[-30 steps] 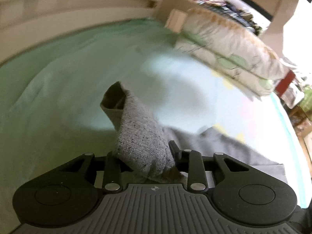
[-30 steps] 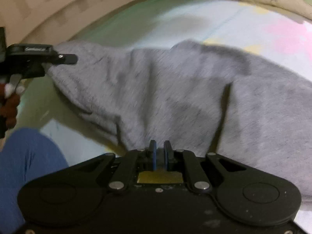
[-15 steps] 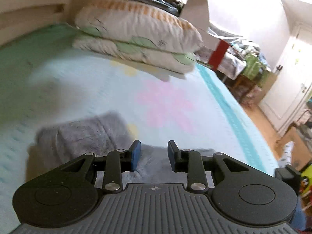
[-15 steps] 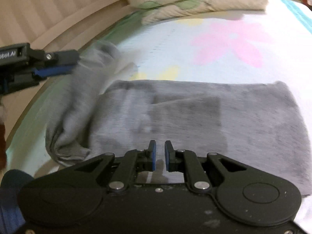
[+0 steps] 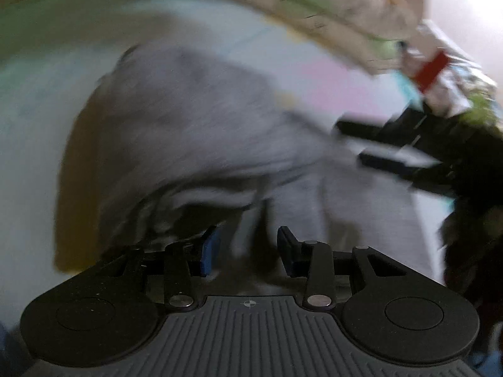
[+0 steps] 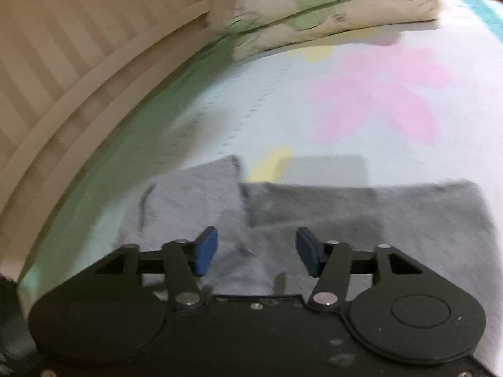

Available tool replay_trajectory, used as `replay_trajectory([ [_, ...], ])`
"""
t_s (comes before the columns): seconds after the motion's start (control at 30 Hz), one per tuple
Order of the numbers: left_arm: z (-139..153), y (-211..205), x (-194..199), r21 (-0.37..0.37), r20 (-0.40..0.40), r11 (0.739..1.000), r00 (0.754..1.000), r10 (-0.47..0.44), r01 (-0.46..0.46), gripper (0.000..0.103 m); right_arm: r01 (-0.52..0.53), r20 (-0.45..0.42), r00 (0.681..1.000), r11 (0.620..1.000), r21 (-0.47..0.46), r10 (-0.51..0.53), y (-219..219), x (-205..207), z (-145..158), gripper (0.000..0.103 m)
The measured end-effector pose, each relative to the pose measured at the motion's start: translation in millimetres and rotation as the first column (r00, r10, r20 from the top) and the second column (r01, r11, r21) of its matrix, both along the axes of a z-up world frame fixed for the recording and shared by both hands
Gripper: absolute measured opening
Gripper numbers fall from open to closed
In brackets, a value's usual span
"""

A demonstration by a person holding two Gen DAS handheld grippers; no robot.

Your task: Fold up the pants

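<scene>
Now both grippers released — fold laid down.
Left gripper [image 5: 246,249], clamped on a cuff of the grey knit cotton pants [image 6: 330,216] a second ago, stands with jaws apart and empty; right gripper [image 6: 257,251], nearly closed half a second ago, has spread wide too. Pants lie as a flat folded rectangle on the pastel flower-print bedsheet [image 6: 361,100], toward its near edge, well short of the stacked leaf-print pillows [image 6: 314,9] — probably one fold left.

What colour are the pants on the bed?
Heather grey pants, clearest in the right wrist view.
</scene>
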State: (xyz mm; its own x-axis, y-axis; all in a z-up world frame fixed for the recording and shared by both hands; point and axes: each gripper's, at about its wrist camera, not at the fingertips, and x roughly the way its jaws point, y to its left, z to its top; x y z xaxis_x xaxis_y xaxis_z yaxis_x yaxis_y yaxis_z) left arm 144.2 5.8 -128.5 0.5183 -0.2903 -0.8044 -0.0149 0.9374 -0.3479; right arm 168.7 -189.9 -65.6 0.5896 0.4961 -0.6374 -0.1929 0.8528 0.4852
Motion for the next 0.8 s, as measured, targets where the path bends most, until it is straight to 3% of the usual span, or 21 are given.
replay_trajectory([
  [0.07, -3, 7, 1, -0.021, -0.022, 0.999, 0.999, 0.025, -0.026, 0.039, -0.039, -0.016, 0.999, 0.999, 0.014, 0.039, 5, 14, 2, 0.069],
  [0.2, -3, 6, -2, 0.013, -0.008, 1.000, 1.000, 0.016, -0.016, 0.039, -0.095, -0.030, 0.995, 0.995, -0.015, 0.095, 27, 47, -9, 0.077],
  [0.4, -5, -2, -10, 0.034, 0.025, 0.999, 0.999, 0.020, -0.020, 0.044, -0.217, -0.159, 0.962, 0.975, 0.048, 0.222, 45, 86, -45, 0.081],
  [0.47, -5, -6, -12, 0.035, 0.032, 0.999, 0.999, 0.022, -0.023, 0.045, -0.232, -0.149, 0.958, 0.969, 0.089, 0.244, 46, 88, -48, 0.084],
  [0.53, -5, -8, -13, 0.037, 0.037, 0.999, 0.999, 0.026, -0.028, 0.045, -0.250, -0.166, 0.946, 0.952, 0.175, 0.278, 46, 91, -50, 0.075],
  [0.63, -6, -9, -17, 0.039, 0.041, 0.999, 0.999, 0.031, -0.033, 0.045, -0.270, -0.176, 0.935, 0.940, 0.208, 0.307, 55, 88, -48, 0.047],
  [0.67, -5, -10, -18, 0.041, 0.042, 0.999, 0.999, 0.031, -0.033, 0.045, -0.270, -0.169, 0.937, 0.942, 0.202, 0.305, 57, 87, -45, 0.022],
  [0.8, -5, -11, -29, 0.071, 0.052, 0.997, 0.998, 0.025, -0.029, 0.045, -0.219, -0.102, 0.962, 0.941, 0.258, 0.252, 50, 71, -15, 0.013],
])
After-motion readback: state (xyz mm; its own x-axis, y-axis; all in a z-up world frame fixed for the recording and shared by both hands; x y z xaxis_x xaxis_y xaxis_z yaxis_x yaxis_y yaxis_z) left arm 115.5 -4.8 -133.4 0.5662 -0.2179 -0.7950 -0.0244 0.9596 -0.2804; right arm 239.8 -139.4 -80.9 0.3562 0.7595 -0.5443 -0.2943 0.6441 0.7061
